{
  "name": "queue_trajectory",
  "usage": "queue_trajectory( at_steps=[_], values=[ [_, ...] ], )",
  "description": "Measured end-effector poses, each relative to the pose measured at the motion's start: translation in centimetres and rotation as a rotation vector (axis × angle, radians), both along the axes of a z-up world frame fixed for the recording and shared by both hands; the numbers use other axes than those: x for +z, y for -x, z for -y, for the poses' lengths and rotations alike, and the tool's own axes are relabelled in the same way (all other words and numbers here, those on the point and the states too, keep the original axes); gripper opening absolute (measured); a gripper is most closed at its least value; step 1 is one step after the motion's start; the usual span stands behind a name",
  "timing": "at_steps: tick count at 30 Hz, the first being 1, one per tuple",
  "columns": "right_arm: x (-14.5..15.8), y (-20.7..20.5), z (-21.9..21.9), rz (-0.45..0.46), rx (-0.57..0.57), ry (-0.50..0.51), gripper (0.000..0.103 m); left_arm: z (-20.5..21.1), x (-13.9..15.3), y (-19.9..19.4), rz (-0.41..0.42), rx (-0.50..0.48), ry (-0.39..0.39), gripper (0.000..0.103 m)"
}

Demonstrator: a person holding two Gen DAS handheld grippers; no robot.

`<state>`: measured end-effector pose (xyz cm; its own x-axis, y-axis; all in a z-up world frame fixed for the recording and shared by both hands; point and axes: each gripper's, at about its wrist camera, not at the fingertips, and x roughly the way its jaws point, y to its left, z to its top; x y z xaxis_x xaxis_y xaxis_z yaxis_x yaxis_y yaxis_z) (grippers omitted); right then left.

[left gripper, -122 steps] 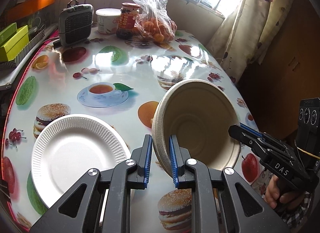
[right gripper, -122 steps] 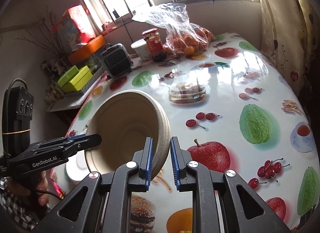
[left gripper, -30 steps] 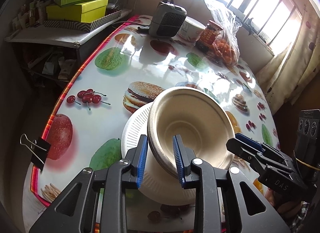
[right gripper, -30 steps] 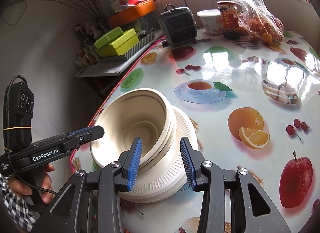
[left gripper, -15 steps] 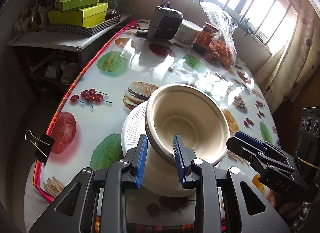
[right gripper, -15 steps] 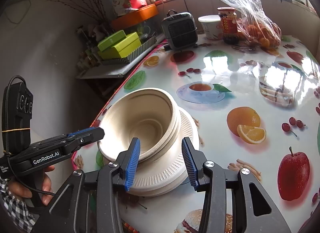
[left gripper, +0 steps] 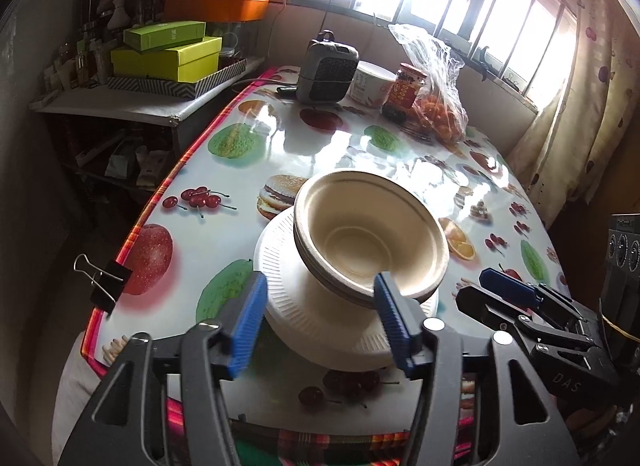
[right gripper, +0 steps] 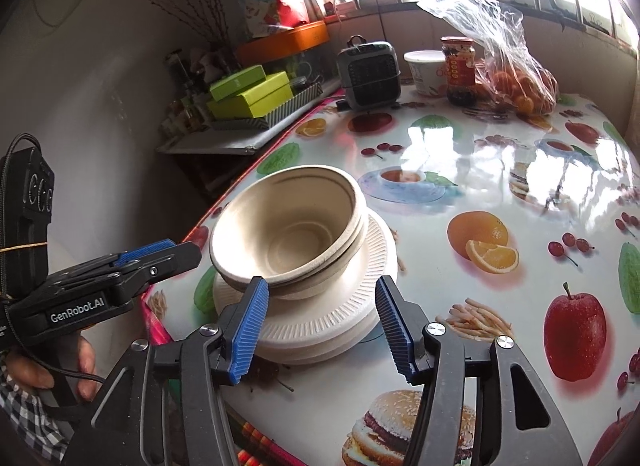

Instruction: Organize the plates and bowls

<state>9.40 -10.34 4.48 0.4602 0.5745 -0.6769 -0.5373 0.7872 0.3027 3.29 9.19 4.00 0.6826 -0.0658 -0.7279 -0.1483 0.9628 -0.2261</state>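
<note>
Readable writing: "GenRobot.AI" on left gripper (right gripper: 156,256) body, "DAS" on right gripper (left gripper: 508,290) body. Jar (right gripper: 459,69) and tub (right gripper: 425,71) labels illegible. Bowls (left gripper: 370,244), nested, sit on plates (left gripper: 320,310) near surface (right gripper: 520,185) edge. Both grippers' jaws just opened; blue pads stand clear of the stack, nothing gripped. Surface: glossy fruit-and-burger print cloth, binder clip (left gripper: 102,278) at edge. Heater (left gripper: 326,67), bag of oranges (left gripper: 438,113) by barred window; green boxes (left gripper: 168,51) on side shelf
</note>
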Motion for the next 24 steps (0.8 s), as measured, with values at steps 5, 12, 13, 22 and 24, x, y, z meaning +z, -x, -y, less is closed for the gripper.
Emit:
queue_trajectory(
  at_steps=[5,12,13,22,24],
  values=[
    [-1.1,1.5,0.4,0.006,-0.008,0.026,0.062,0.8,-0.9,1.9,0.021,0.013,-0.053,0.062],
    [-2.2,3.6,0.7,0.049,-0.021,0.078,0.071,2.2,-1.8,3.8,0.045,0.024,-0.14,0.062],
    [-2.3,3.8,0.7,0.056,-0.024,0.082,0.073,2.3,-1.9,4.1,0.049,0.026,-0.152,0.062],
    [-2.7,5.2,0.8,0.099,-0.066,0.127,0.084,2.7,-2.4,5.5,0.071,0.079,-0.193,0.062],
    [-3.0,5.5,0.8,0.097,-0.074,0.133,0.084,2.8,-2.5,5.7,0.08,0.095,-0.208,0.062]
  ],
)
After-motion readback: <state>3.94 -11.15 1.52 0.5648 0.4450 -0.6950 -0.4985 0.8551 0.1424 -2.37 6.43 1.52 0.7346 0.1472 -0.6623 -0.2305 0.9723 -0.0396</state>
